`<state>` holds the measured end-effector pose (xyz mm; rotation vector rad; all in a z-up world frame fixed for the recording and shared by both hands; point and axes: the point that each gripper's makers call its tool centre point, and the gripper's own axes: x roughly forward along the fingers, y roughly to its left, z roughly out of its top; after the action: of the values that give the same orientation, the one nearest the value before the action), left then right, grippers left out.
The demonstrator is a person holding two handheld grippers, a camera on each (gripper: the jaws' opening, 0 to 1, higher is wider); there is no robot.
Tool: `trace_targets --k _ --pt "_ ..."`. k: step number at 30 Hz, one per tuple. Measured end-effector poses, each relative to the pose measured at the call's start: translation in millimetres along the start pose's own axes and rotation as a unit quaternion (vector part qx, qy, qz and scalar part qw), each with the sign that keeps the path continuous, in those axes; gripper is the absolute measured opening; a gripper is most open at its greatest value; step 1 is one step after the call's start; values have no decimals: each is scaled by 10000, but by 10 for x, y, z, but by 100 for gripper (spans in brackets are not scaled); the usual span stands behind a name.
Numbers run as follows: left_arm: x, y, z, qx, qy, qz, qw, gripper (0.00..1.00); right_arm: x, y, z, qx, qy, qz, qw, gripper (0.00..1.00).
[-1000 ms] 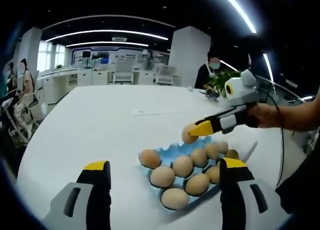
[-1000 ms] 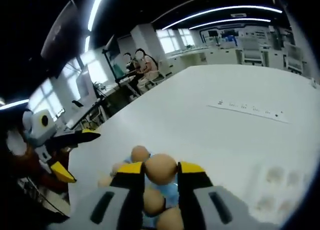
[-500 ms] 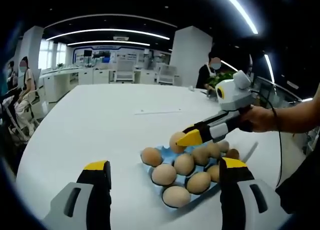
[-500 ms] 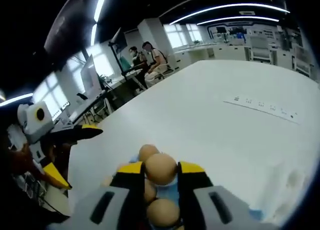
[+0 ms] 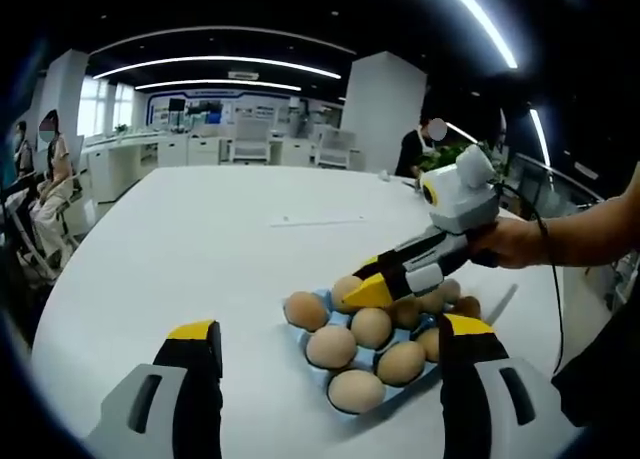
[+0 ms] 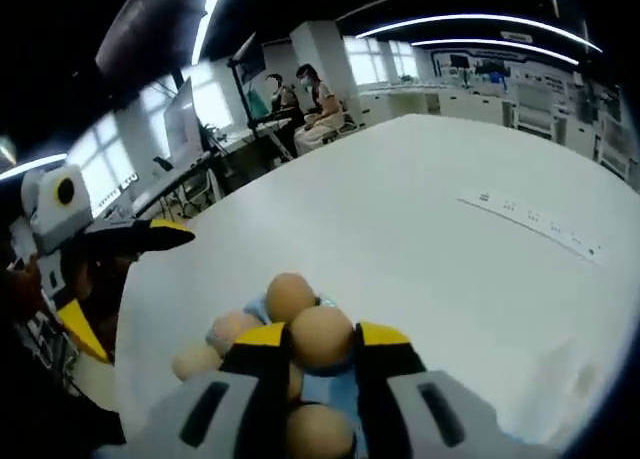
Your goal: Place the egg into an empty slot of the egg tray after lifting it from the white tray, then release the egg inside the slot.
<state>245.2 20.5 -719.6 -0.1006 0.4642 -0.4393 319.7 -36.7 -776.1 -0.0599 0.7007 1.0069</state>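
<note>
On the left of the scene the left tongs point(image 5: 330, 354) hang spread and empty over the white table point(image 5: 200, 239), their two yellow-tipped jaws wide apart and holding nothing. To their right and a little farther off lies the blue egg tray point(image 5: 318, 301), already carrying many brown eggs. The right tongs point(image 5: 362, 287) reach in from the right, held by a hand point(image 5: 510, 241), and pinch the egg point(image 6: 321, 336) between the yellow tips. In the left gripper view that egg point(image 5: 346, 291) sits low at the tray's far row, just beside the leftmost egg in the tray, and seems to be at or very near a slot, though whether it already rests in the cup cannot be told. In the right gripper view the egg is straight ahead between the jaws, with the tray point(image 6: 332, 381) directly below and other eggs close around it on the left and near sides. The move ahead turns on this: the slot lies straight under the held egg, so the right tongs, by far the nearer pair, likely need only to sink a touch and open, with care not to knock the neighbours.
</note>
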Motion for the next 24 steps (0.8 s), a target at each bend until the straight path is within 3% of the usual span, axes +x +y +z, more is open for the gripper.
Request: trace_targets --k 6,17,20,24 --pt "-5 -28 -45 -10 62 -81 9999 83 22 0 -8 -141 12 33 9999 25" --pt "4 -11 9 60 -14 7 10000 88 -66 -27 -11 -314 10 -40 9995 24" --pt "8 -29 15 79 -16 -13 10000 86 -190 -58 83 -44 -372 -114 9992 24" --pt "18 -73 35 142 -9 -28 9999 88 -396 -156 63 248 -574 -183 9979 24"
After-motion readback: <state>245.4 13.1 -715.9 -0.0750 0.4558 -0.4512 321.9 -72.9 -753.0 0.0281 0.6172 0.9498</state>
